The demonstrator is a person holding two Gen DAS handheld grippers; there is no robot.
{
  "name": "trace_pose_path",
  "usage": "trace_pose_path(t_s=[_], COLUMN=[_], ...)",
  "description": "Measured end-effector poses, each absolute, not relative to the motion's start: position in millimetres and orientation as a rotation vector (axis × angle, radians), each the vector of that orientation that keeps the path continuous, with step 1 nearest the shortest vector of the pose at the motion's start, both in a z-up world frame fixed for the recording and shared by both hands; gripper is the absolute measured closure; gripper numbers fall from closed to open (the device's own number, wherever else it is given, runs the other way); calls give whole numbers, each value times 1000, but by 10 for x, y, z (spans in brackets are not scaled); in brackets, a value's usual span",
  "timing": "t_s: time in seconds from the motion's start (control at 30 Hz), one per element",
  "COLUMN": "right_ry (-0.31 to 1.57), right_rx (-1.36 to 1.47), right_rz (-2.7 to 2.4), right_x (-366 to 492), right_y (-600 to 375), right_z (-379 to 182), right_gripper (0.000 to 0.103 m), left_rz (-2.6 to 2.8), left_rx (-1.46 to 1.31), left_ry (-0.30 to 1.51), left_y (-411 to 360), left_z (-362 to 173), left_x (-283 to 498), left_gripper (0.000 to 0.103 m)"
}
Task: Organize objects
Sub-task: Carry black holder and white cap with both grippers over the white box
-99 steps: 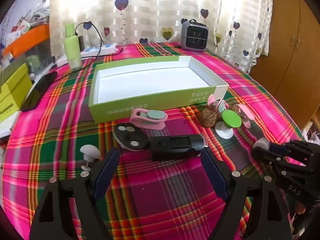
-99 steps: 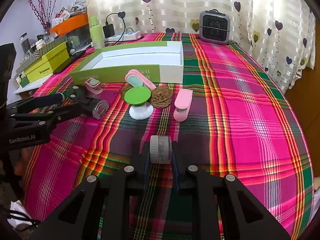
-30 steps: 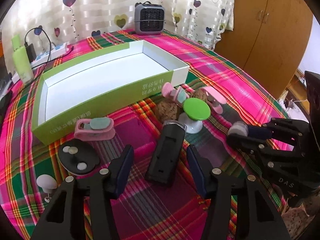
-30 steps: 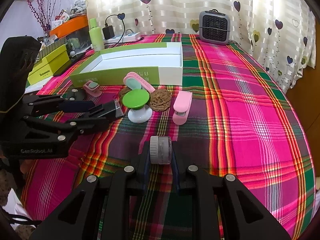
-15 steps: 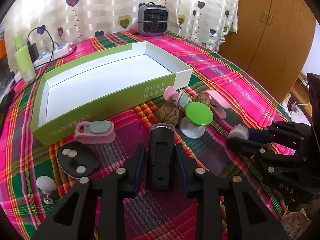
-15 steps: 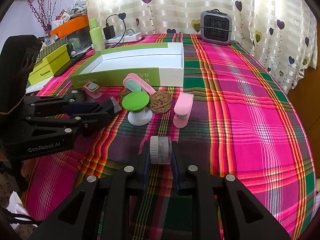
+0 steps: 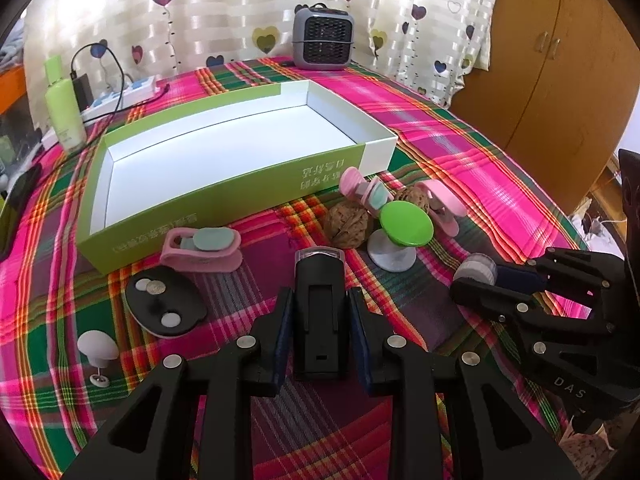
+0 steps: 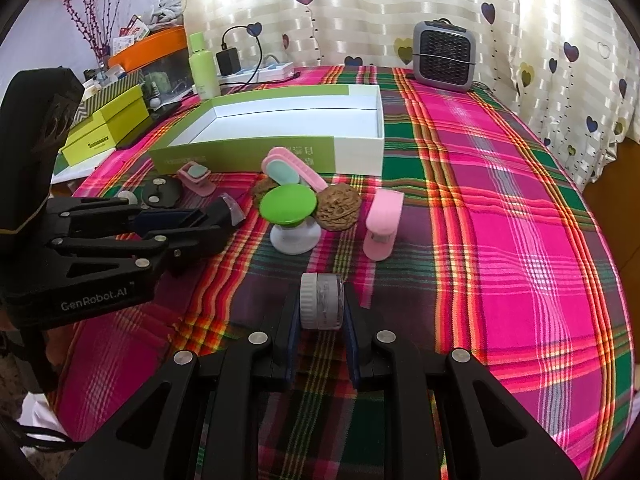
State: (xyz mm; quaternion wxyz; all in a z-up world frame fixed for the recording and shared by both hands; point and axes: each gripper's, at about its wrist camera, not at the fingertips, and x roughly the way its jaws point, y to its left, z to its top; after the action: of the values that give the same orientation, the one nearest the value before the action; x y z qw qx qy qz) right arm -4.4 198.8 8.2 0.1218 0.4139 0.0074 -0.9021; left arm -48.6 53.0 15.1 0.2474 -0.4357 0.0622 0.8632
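My left gripper [image 7: 320, 304] is shut on a black bike light [image 7: 320, 312] with a clear lens, low over the plaid cloth. My right gripper [image 8: 322, 300] is shut on a small round jar [image 8: 322, 300] with a white lid, also near the cloth. An open green and white box [image 7: 224, 196] lies just beyond, with nothing inside. In front of it sit two walnuts [image 7: 346, 226], a green-topped knob [image 7: 406, 226], pink clips [image 7: 202, 250], a black disc with coins [image 7: 166, 306] and a small white knob [image 7: 98, 346]. In the right wrist view the left gripper [image 8: 224, 220] is at the left with the bike light [image 8: 228, 210].
A grey fan heater [image 7: 323, 36], a green bottle [image 7: 64, 104] and a power strip [image 7: 124, 94] stand at the table's far side. Yellow-green boxes [image 8: 106, 128] lie off the left edge. A wooden wardrobe [image 7: 560, 64] is to the right.
My left gripper swung right onto the black bike light and its jaws closed on it. The right gripper has kept still with the jar.
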Motion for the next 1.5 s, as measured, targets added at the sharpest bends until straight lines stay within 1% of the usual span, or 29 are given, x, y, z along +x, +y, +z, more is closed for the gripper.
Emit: trace_pose_path(t_s=[0.2,0.33,0.6,0.9,1.17,1.33,1.5], right_ry=[22,-11,6,5,0,-1,2], right_rx=[1173,1153,1094,1094,1095,1097,1099], right_rz=[-2611,-2576,-2561,-2561,-2561,-2559,-2558], right_x=[-45,-70,-116,-143,-144,-136,-122], right_y=[1918,1882,1799,1788,1800,1797,1791], right_z=[141,204,348,353,348,337,331], right_gripper=[83,83,83,83,83,83,83], left_rz=[2378,2395,2420,2424,2424,2432,2448], left_rx=[-1198,-1184,-1154,-1206,-1215,-1215,-1208], left_ry=[130,109,79,93,82,125,138], left_y=[489,453,394,406,401,431,419], left_z=[169,232,365,208,183,144,131], left_x=[-450,-423,-438,-506,-469,-402,-382], left_gripper=[78,78,78,79,78,75,76])
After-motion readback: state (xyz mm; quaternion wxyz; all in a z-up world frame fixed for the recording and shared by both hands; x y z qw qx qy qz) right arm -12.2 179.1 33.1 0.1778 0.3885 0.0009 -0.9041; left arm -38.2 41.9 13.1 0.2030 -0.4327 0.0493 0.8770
